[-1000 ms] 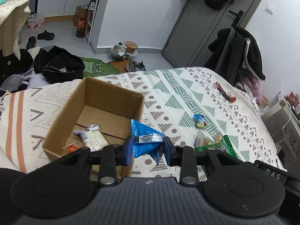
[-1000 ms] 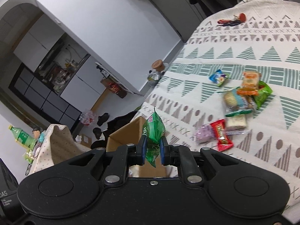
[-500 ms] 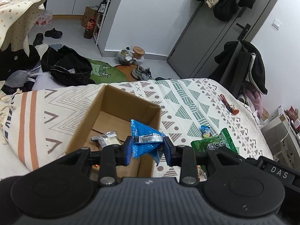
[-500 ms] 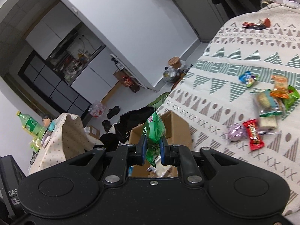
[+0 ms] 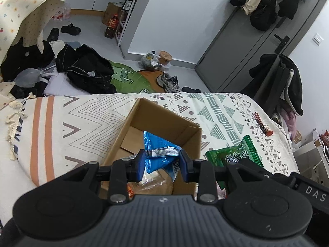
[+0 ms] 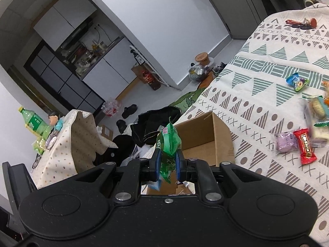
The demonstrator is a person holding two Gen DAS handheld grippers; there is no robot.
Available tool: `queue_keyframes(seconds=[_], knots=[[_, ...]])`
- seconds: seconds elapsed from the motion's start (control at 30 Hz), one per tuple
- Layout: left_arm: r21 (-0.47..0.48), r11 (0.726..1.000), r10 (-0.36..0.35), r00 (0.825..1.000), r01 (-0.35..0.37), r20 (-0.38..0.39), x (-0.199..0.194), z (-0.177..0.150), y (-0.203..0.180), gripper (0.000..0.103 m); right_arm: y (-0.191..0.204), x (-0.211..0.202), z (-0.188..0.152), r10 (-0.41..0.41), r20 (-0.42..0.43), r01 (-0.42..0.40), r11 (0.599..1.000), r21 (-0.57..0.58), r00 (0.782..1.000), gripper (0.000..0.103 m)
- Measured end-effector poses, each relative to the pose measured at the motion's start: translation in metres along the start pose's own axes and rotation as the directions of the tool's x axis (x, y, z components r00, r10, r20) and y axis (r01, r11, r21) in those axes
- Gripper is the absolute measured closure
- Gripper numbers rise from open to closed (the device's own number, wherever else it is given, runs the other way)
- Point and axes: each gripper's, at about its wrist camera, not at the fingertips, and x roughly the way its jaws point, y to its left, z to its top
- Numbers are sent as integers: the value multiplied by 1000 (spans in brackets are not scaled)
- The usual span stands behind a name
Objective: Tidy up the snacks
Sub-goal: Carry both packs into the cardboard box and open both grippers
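Two packets in my grips: left gripper (image 5: 162,165) clamped on a blue snack bag (image 5: 159,154) over the cardboard box (image 5: 164,123), right gripper (image 6: 167,164) pinching a green snack packet (image 6: 168,142) beside it.

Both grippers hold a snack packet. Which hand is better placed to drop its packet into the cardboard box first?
Probably the left: its blue packet hangs directly over the open cardboard box. The right gripper's green packet looks nearer the box's edge.

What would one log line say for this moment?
left tool: holds blue packet | right tool: holds green packet | both above cardboard box
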Motion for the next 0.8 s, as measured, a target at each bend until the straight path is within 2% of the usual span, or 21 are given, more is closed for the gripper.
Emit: queue_keyframes(seconds=[0.17,0.53,0.6,0.67,0.73,0.8], knots=[[-25,1000,14,1000,-14,5,10,6,8,70,2,12,1,-4,-16,4,1000,5,1000,89],[-41,999,32,999,-32,-13,11,19,25,52,15,26,6,25,-24,-25,1000,5,999,87],[-44,998,43,999,-44,-11,9,20,28,48,16,27,7,16,-35,-16,1000,5,999,75],[-46,998,51,999,-52,-8,6,21,30,46,14,24,7,11,-34,-10,1000,13,999,67],[-44,997,58,998,-58,-5,4,21,30,41,11,18,7,8,-25,-8,1000,12,1000,62],[-44,997,67,998,-67,-4,2,21,29,36,7,11,8,-6,-19,6,1000,8,1000,52]])
